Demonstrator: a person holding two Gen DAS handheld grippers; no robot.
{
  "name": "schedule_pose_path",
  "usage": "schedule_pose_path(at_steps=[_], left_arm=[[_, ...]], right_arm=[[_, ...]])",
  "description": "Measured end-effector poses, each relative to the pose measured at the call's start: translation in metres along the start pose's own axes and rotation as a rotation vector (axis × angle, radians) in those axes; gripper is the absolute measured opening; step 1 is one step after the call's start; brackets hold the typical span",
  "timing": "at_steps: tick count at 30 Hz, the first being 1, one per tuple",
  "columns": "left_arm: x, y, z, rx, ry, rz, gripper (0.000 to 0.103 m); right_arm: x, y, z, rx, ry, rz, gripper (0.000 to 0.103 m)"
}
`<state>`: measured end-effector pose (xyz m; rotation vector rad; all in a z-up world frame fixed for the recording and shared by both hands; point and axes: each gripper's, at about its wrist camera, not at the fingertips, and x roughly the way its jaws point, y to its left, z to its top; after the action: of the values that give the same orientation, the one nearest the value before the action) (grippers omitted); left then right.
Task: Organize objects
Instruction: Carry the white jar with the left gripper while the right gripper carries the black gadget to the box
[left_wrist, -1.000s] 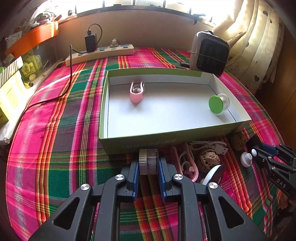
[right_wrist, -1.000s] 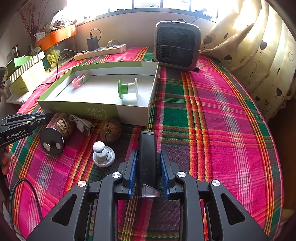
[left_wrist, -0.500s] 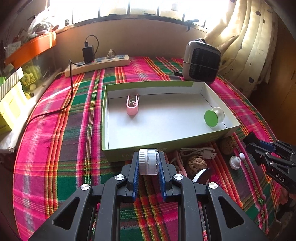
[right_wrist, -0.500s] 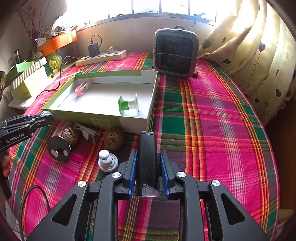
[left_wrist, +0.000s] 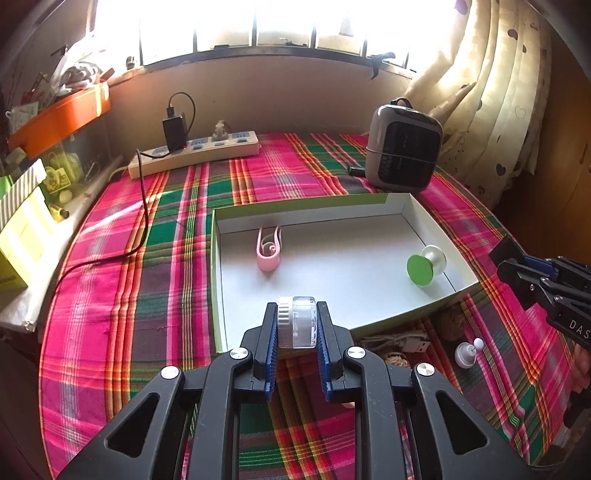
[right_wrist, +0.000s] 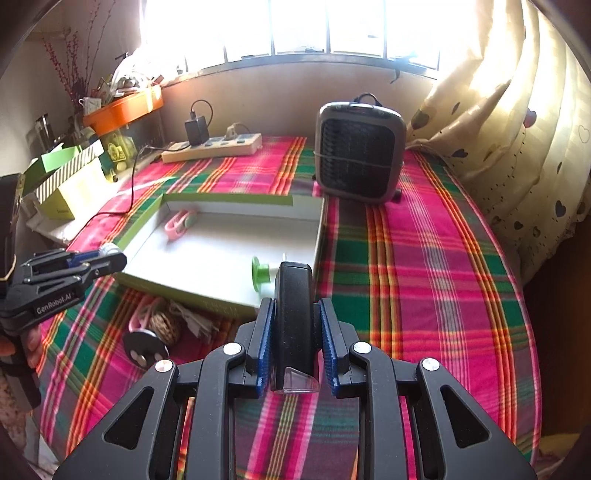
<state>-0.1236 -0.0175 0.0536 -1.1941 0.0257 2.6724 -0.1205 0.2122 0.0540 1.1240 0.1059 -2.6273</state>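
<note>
Bright plaid cloth covers the counter. Your left hand-held gripper (left_wrist: 296, 325) pinches a clear little jar (left_wrist: 297, 322) above the white box (left_wrist: 436, 221); your right hand-held gripper (right_wrist: 294, 332) pinches a black block (right_wrist: 293, 314). Two things lie inside the box; several wait outside.

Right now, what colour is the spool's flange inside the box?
Green; the spool shows it best in the left wrist view.

Both grippers have lifted; the left gripper (left_wrist: 296, 325) carries its clear jar (left_wrist: 297, 322) over the box (left_wrist: 436, 229).
</note>
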Motion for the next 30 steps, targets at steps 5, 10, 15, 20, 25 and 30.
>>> schedule_pose_path(at_steps=[5,10,15,20,25,30], left_arm=[[0.007,0.004,0.007,-0.016,0.006,-0.004,0.017],[0.013,0.005,0.013,-0.010,0.006,-0.002,0.017],[0.022,0.008,0.017,-0.016,0.018,-0.001,0.017],[0.031,0.012,0.017,-0.025,0.029,0.003,0.017],[0.040,0.018,0.017,-0.039,0.044,0.010,0.017],[0.047,0.021,0.019,-0.043,0.055,0.009,0.017]], right_arm=[[0.009,0.003,0.018,0.003,-0.004,0.017,0.025],[0.023,0.008,0.035,0.001,0.006,0.032,0.025],[0.039,0.014,0.049,-0.005,0.013,0.035,0.025],[0.057,0.019,0.064,-0.007,0.031,0.053,0.025],[0.082,0.025,0.076,-0.005,0.068,0.066,0.025],[0.100,0.033,0.080,-0.008,0.095,0.084,0.025]])
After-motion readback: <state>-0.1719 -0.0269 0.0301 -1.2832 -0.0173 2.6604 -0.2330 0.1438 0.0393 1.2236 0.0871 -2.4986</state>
